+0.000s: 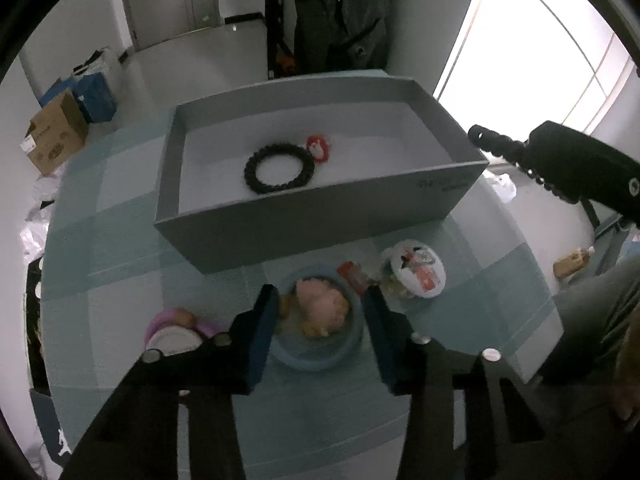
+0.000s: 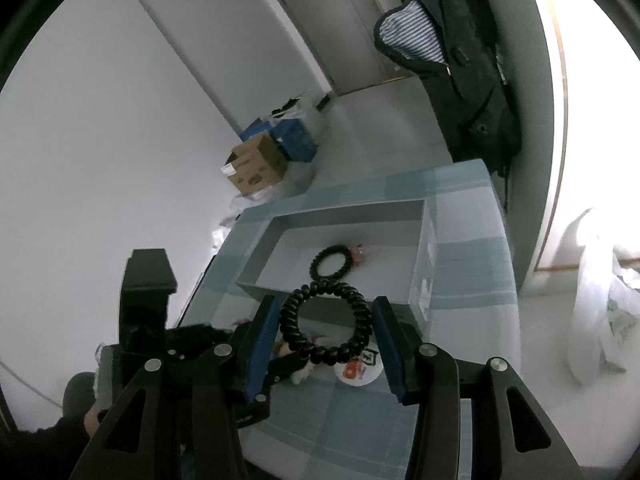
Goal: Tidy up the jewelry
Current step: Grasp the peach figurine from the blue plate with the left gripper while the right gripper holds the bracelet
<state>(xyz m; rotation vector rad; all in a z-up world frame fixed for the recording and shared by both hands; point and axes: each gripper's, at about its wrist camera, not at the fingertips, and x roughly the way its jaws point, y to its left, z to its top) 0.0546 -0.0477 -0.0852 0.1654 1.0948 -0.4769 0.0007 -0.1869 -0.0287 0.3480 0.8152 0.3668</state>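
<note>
A grey open box [image 1: 304, 220] stands on the teal checked table; it holds a black beaded bracelet [image 1: 279, 168] and a small red trinket [image 1: 319, 147]. My left gripper [image 1: 320, 312] is open and empty, low over a blue bowl [image 1: 320, 360] of pink and yellow pieces. My right gripper [image 2: 326, 326] is shut on a second black spiral bracelet [image 2: 326, 322], held in the air before the box [image 2: 340, 216]. That bracelet [image 1: 504, 148] and gripper also show at the right of the left wrist view.
A white round lid with red print [image 1: 418, 274] and a small red item [image 1: 352, 276] lie right of the bowl. A pink and white container [image 1: 176, 332] sits left of it. Cardboard and blue boxes [image 1: 60, 132] stand on the floor. A dark jacket [image 2: 468, 68] hangs behind the table.
</note>
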